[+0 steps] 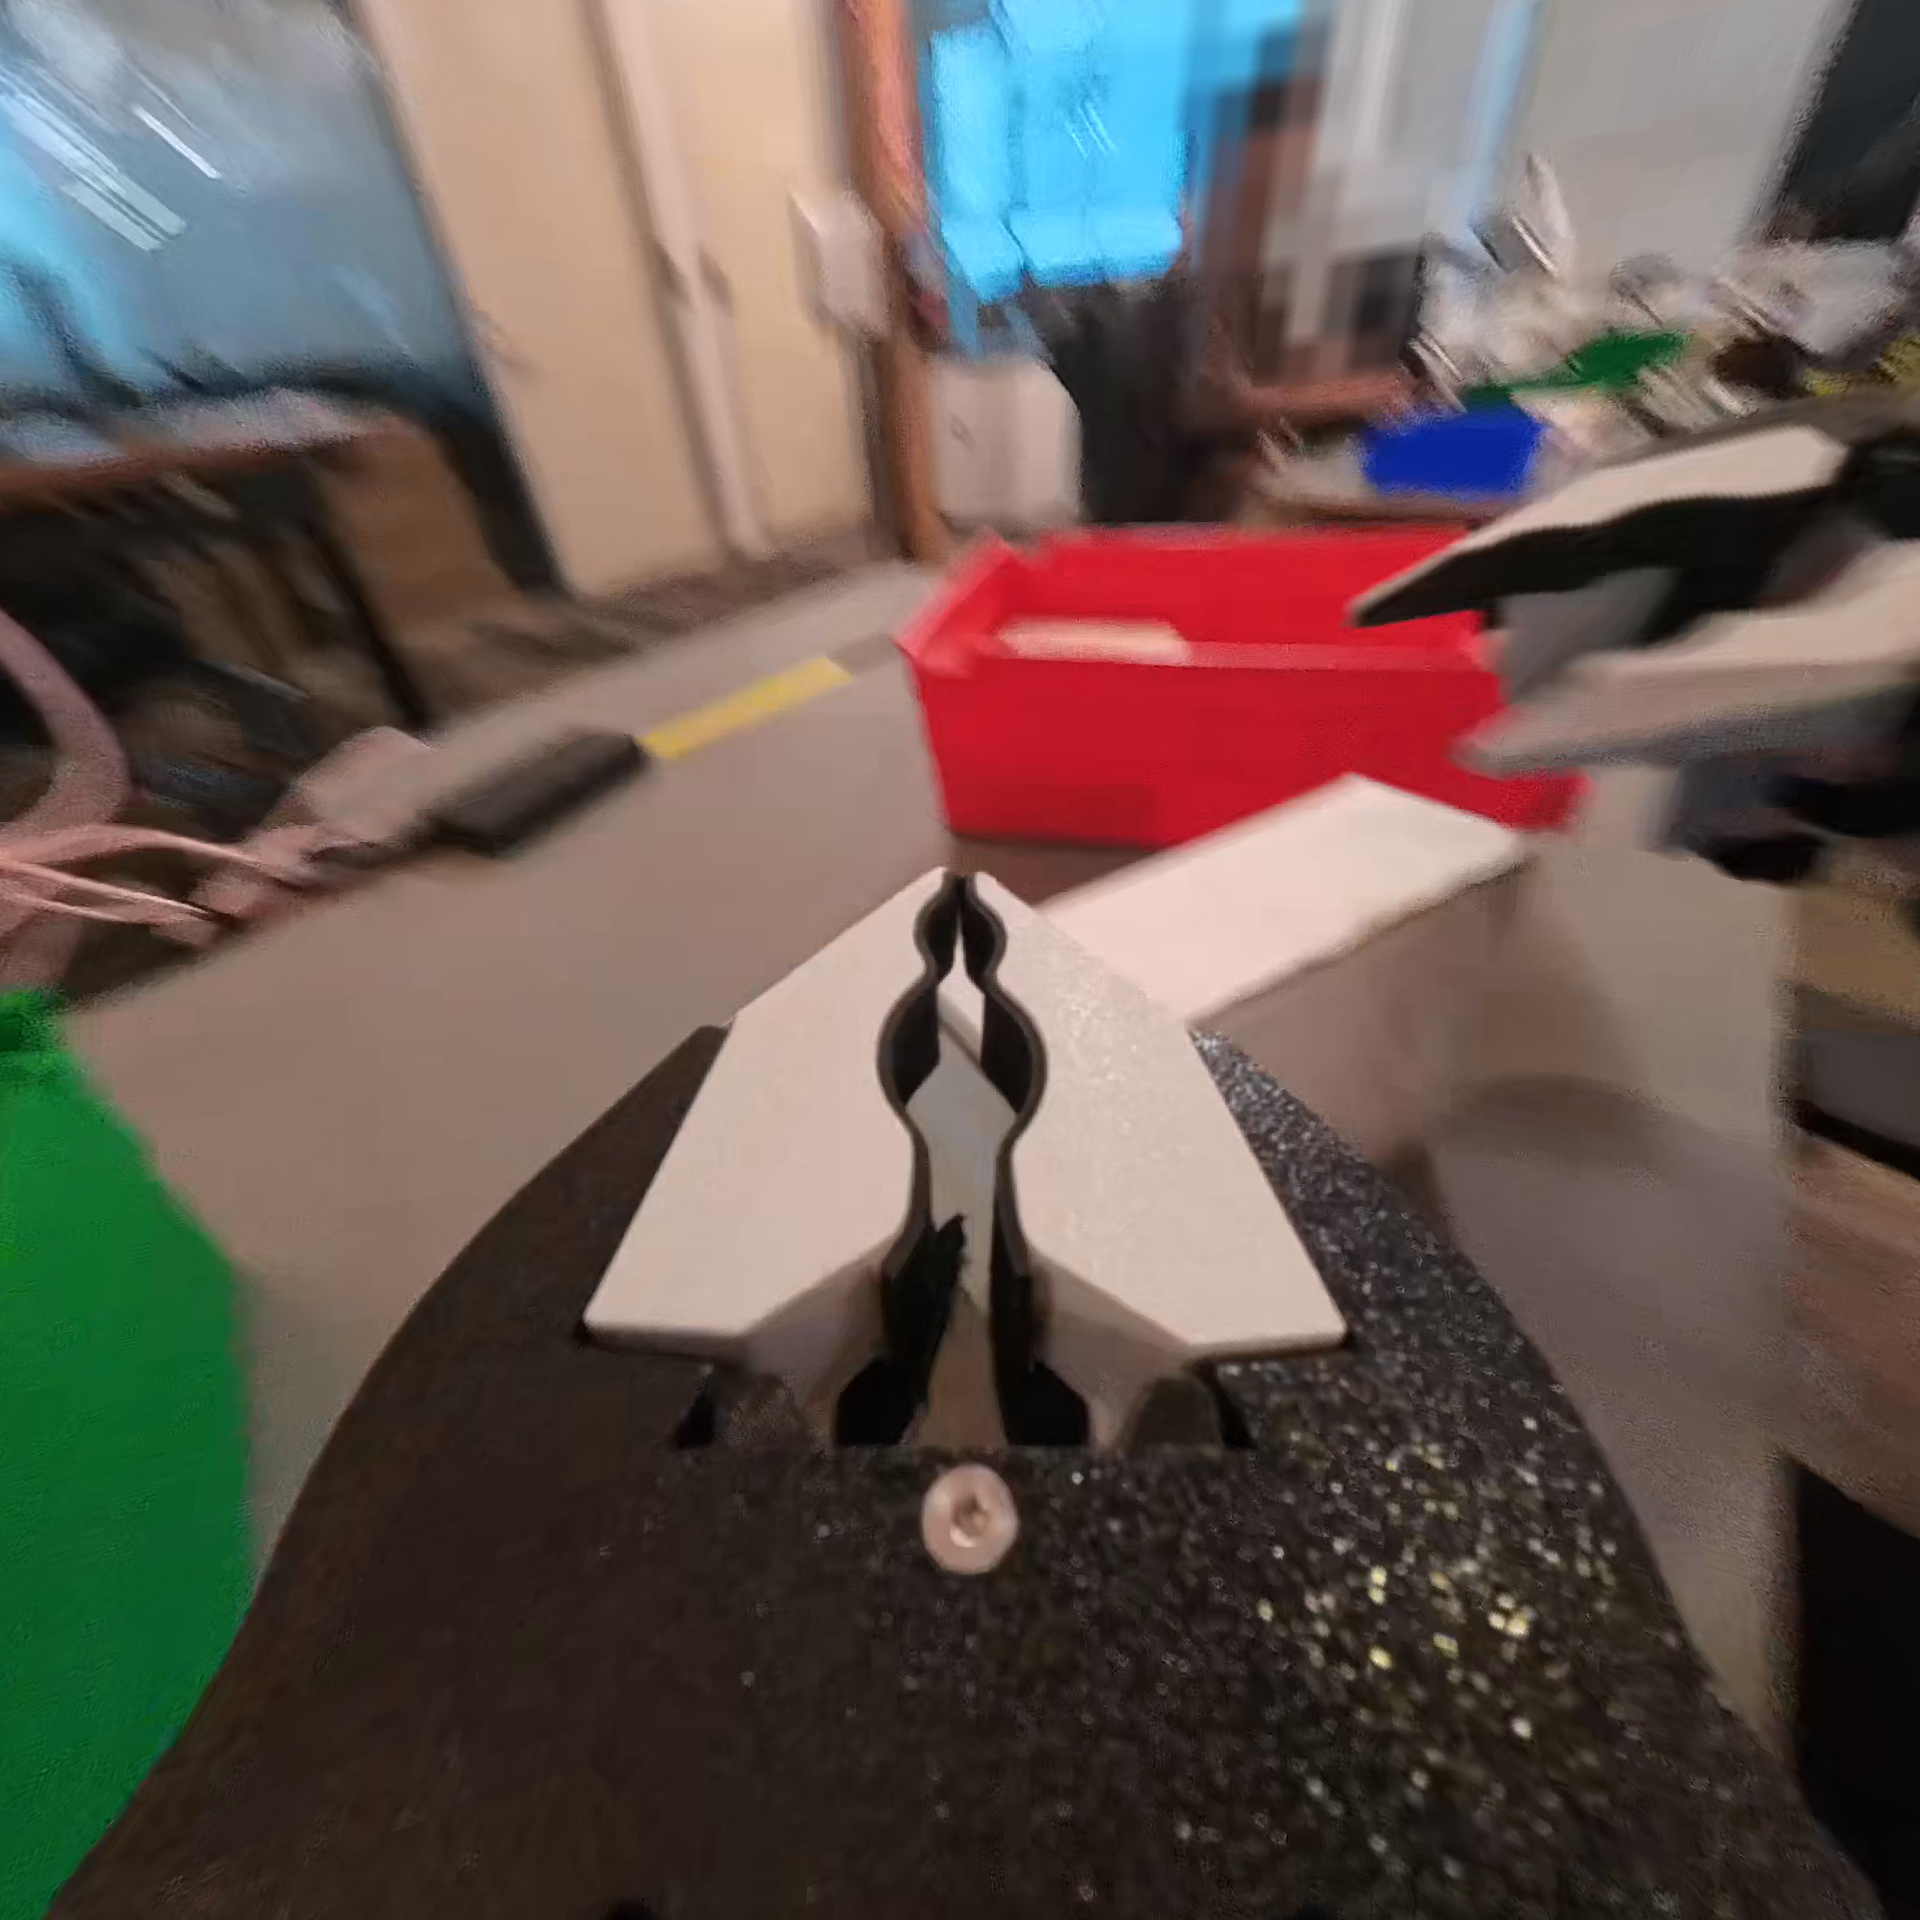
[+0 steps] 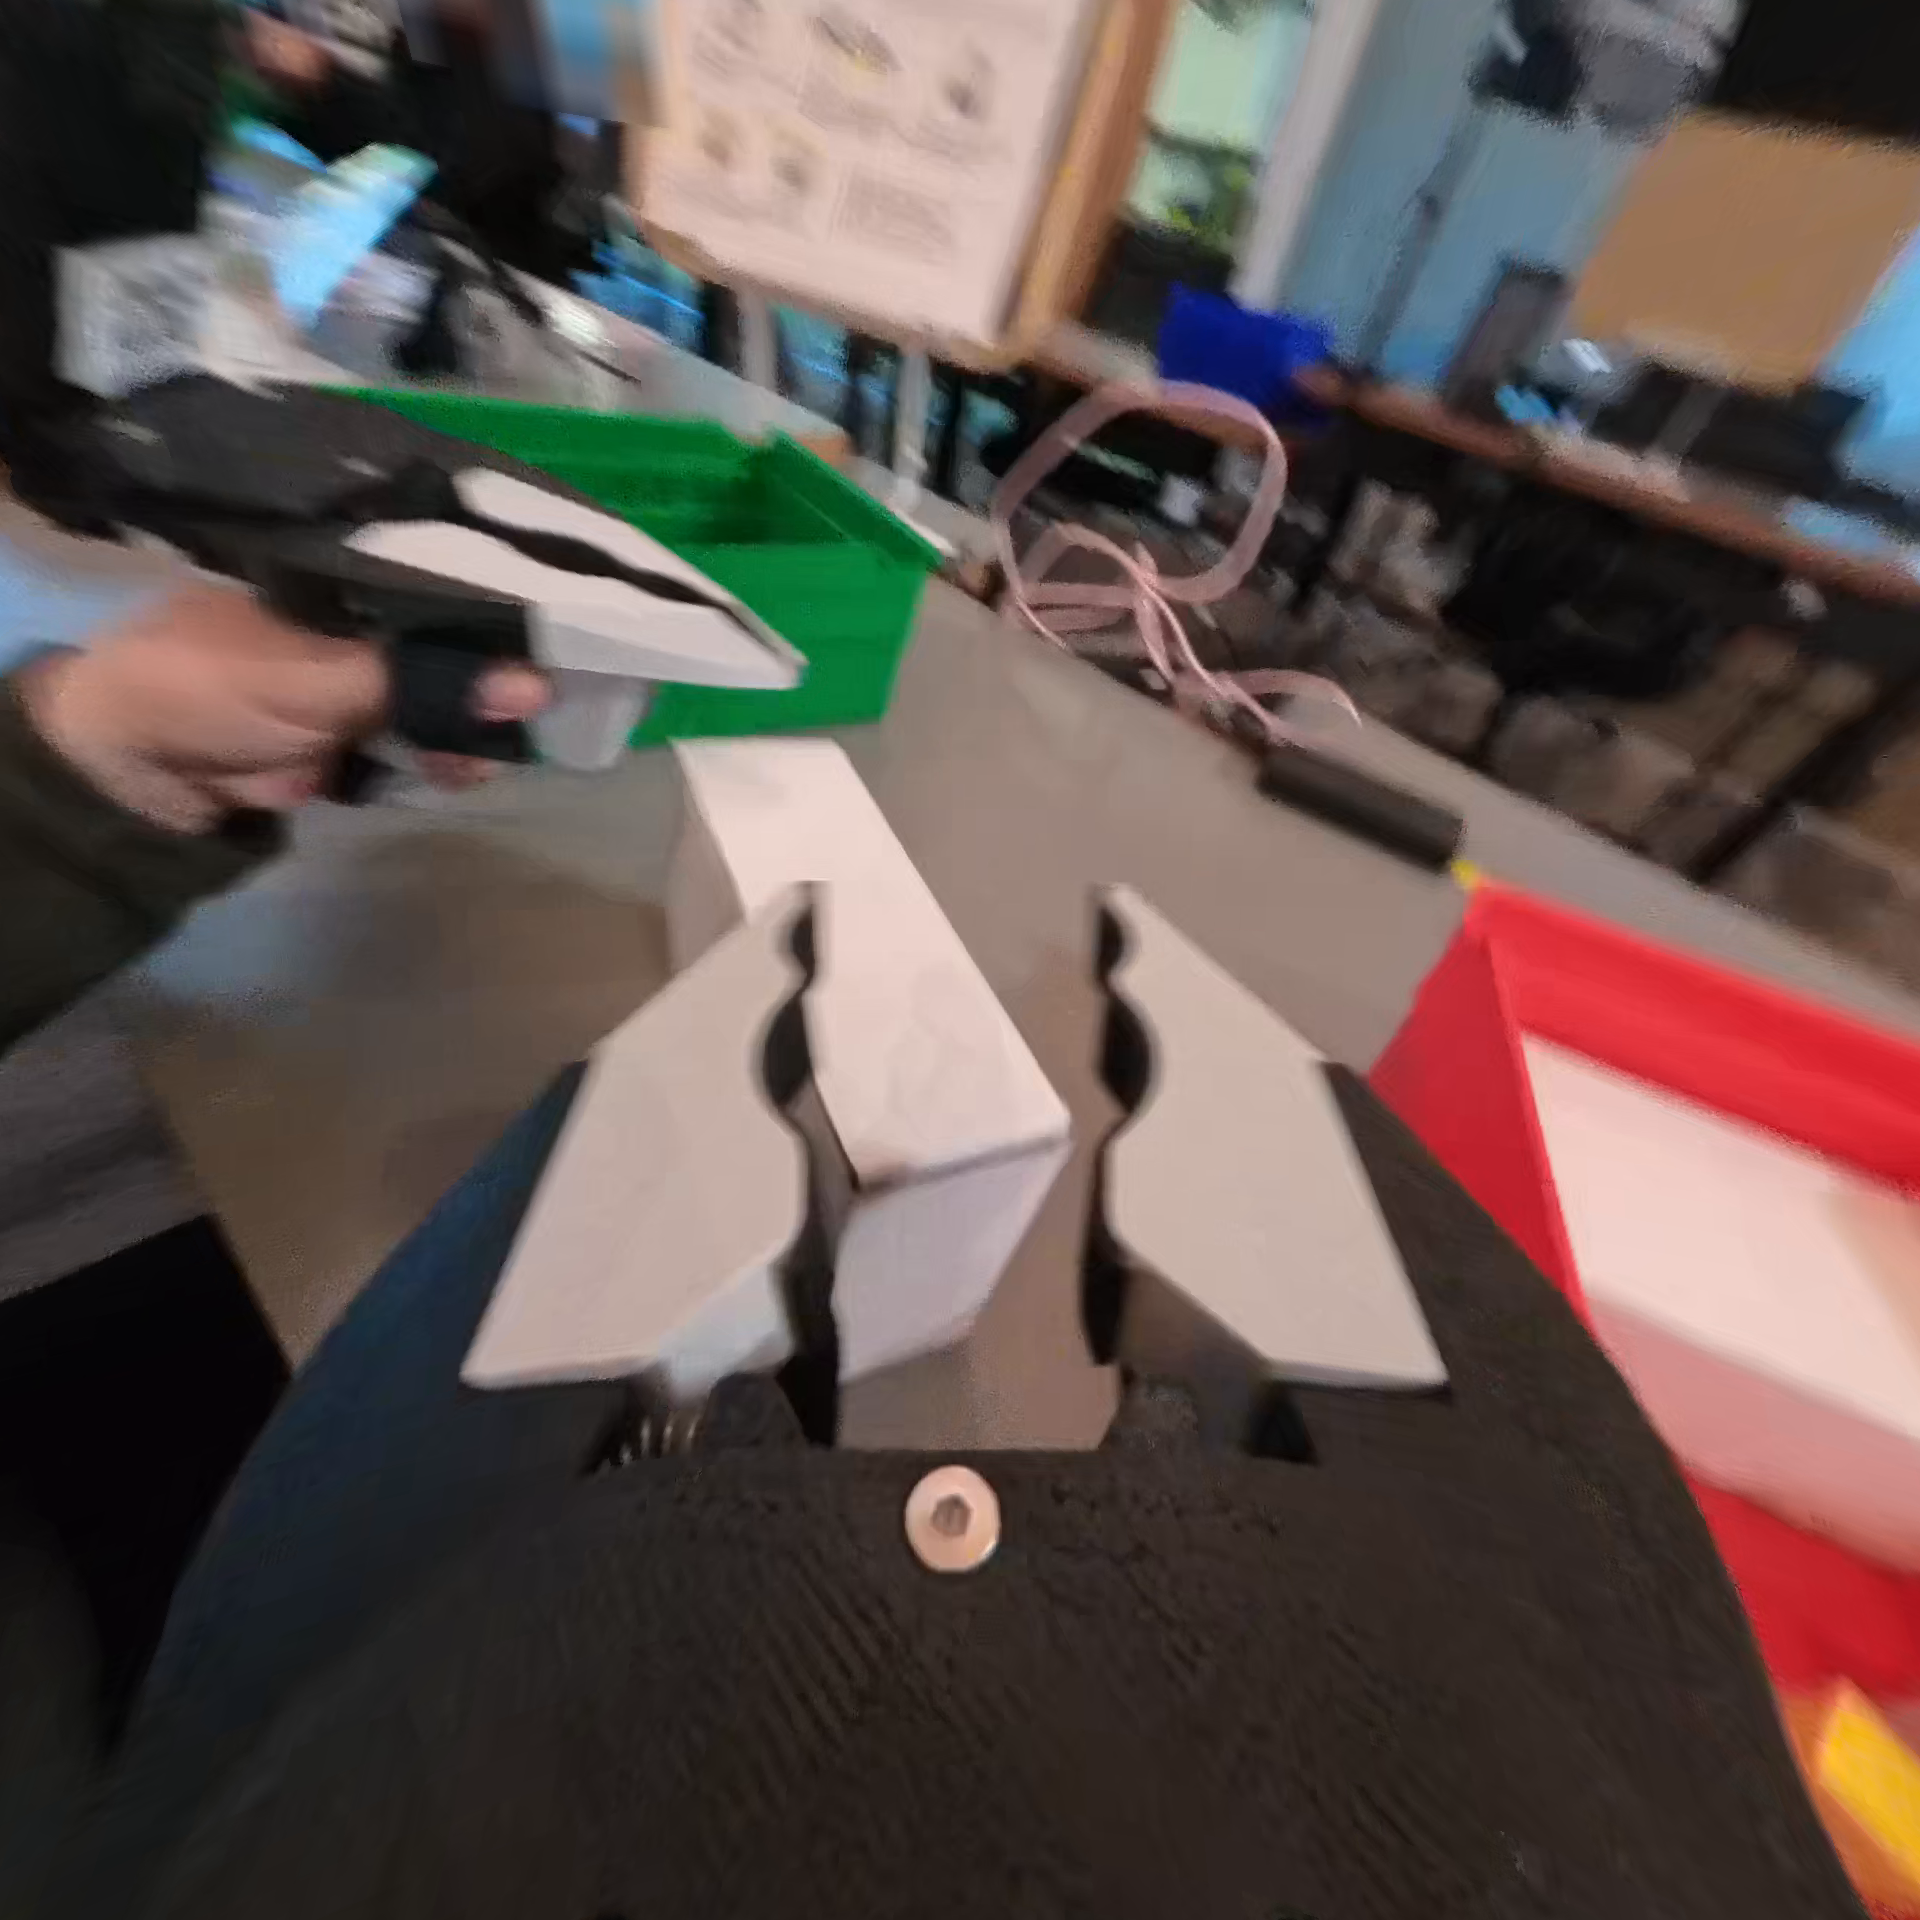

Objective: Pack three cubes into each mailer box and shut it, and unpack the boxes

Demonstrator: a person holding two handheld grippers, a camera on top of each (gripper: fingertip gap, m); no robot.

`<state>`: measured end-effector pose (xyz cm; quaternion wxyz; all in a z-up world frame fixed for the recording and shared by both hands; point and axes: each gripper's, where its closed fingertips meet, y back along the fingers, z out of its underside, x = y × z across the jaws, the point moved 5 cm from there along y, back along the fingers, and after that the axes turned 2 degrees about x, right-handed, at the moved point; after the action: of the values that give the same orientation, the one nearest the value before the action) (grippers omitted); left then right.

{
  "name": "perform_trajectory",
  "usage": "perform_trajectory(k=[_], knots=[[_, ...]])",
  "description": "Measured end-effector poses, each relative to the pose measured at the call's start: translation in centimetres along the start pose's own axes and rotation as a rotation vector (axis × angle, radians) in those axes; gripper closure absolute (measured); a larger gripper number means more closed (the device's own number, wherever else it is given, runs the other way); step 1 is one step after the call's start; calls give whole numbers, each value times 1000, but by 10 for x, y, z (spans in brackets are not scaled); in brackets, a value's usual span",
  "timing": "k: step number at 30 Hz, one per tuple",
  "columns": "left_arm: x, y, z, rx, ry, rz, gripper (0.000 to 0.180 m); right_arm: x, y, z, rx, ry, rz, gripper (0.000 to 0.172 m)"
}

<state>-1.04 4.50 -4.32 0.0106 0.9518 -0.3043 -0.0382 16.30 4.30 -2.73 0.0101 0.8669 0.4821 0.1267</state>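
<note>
Mailer box [image 2: 883, 997] lies under wide-spread right hand-held gripper [image 2: 961, 904]; left hand-held gripper [image 1: 961, 883] pinched together.

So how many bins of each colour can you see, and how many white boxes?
Red bins: 1
Green bins: 1
Blue bins: 1, far back and blurry
White boxes: 2, one on the table, one inside the red bin
Total: 5

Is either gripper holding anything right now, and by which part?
No. The left gripper is shut on nothing; the right gripper is open above the white box.
</note>
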Motion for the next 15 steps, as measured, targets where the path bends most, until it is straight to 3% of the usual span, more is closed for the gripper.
perform_trajectory(k=[2,5,7,10,12,13,15], knots=[[-12,14,-14,193,-93,-129,147,-3,-3,-22,13,67,-82,95],[-21,35,-23,359,-255,-294,145,-6,-36,-20,-269,229,-218,68],[-20,40,-26,390,-309,-347,145,-11,-63,-6,-478,279,-349,63],[-16,43,-28,417,-343,-376,146,-15,-86,23,-784,320,-525,67],[-15,45,-28,417,-374,-395,149,-15,-88,36,-940,345,-615,91],[-15,45,-27,413,-382,-401,150,-16,-88,39,-980,348,-657,103],[-16,45,-26,402,-376,-409,150,-17,-85,37,-999,362,-710,104]])
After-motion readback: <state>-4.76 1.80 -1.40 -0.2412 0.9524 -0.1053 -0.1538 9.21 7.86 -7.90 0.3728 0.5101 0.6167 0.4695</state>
